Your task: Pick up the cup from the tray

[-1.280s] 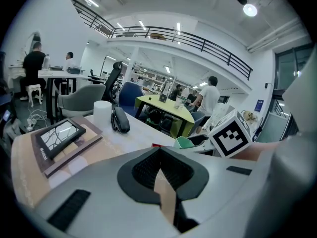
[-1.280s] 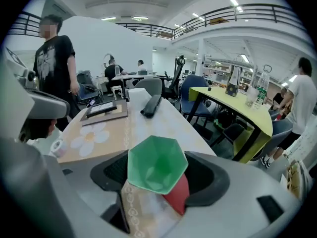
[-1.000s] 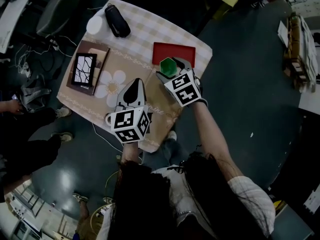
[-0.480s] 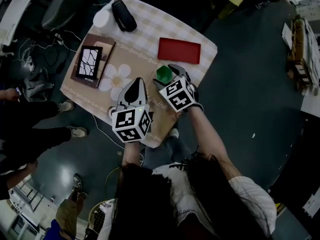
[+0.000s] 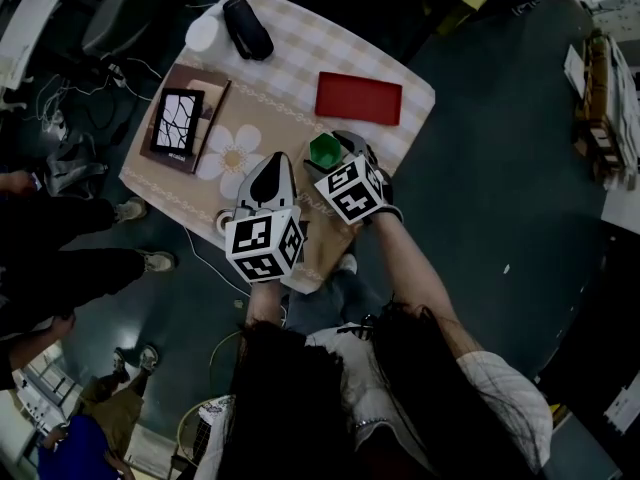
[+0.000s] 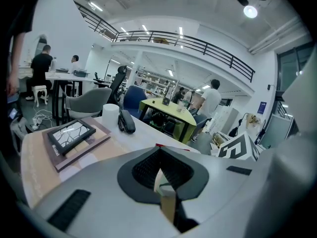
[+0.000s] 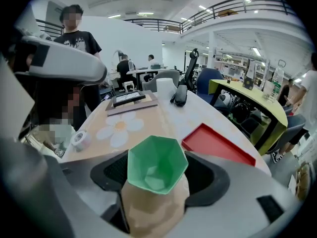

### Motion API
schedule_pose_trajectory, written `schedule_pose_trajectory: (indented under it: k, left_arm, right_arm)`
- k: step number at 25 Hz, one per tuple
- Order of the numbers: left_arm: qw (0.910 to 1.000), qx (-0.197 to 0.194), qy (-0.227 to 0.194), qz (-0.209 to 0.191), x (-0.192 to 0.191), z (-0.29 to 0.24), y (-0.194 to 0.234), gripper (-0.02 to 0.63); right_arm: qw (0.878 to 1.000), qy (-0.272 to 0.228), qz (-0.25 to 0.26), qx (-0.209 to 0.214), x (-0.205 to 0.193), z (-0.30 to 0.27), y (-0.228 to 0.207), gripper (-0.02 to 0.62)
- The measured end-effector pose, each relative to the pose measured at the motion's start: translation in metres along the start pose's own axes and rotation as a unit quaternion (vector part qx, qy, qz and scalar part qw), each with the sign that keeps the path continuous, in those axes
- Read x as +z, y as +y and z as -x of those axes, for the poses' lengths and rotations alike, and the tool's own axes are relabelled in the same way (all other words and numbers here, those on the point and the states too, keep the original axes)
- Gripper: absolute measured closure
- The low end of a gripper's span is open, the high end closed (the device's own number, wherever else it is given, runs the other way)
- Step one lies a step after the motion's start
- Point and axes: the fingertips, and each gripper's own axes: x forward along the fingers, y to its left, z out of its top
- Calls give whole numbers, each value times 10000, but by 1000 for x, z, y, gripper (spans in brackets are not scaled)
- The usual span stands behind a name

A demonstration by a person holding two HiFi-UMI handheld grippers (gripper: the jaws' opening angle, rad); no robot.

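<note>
**Right gripper [image 7: 158,181].** The cup [image 7: 156,163] is grasped between its jaws. A dark pad is set against each of two opposite sides of the cup. The jaws are spread wide only because the cup body is wide. The grip is taken on the tan outer wall below the rim, so the green mouth is left unobstructed and facing up.

**Position of the cup.** The cup is no longer on the tray [image 5: 358,99]. The red tray lies flat on the table [image 5: 290,63], beyond the tips of the right gripper and slightly to their right, apart from the cup. The removal step is therefore judged to be essentially done. Whether the base of the cup is clear of the tabletop cannot be determined from any view.

**Left gripper [image 6: 159,155].** Its jaws are brought together at the tips and nothing is held between them. It is kept just beside the right gripper, on that gripper's left, over the near part of the table. This placement is judged to be a standby position, since only one gripper is needed for the cup.

**Other items.**
- A roll of tape [image 7: 79,139] lies to the left of the right gripper.
- A framed picture [image 5: 176,125], a black case [image 5: 247,28] and a white cylinder [image 5: 203,34] lie well beyond the tips of the left gripper, outside the working area.

**Caution.** The cup walls are faceted and tapered. Slippage is considered possible if the pads are relaxed.
</note>
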Motion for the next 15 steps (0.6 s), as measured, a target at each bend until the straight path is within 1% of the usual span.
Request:
schedule_pose_trajectory:
  k: [11, 15]
  left_arm:
    - [10000, -21, -21, -3, 1, 1, -6, 601]
    - [10000, 1, -44, -6, 1, 5, -5, 601]
  right_arm:
    - [9999, 12, 124, -77, -5, 1, 3, 255]
    - [10000, -66, -37, 12, -6, 3, 3, 253]
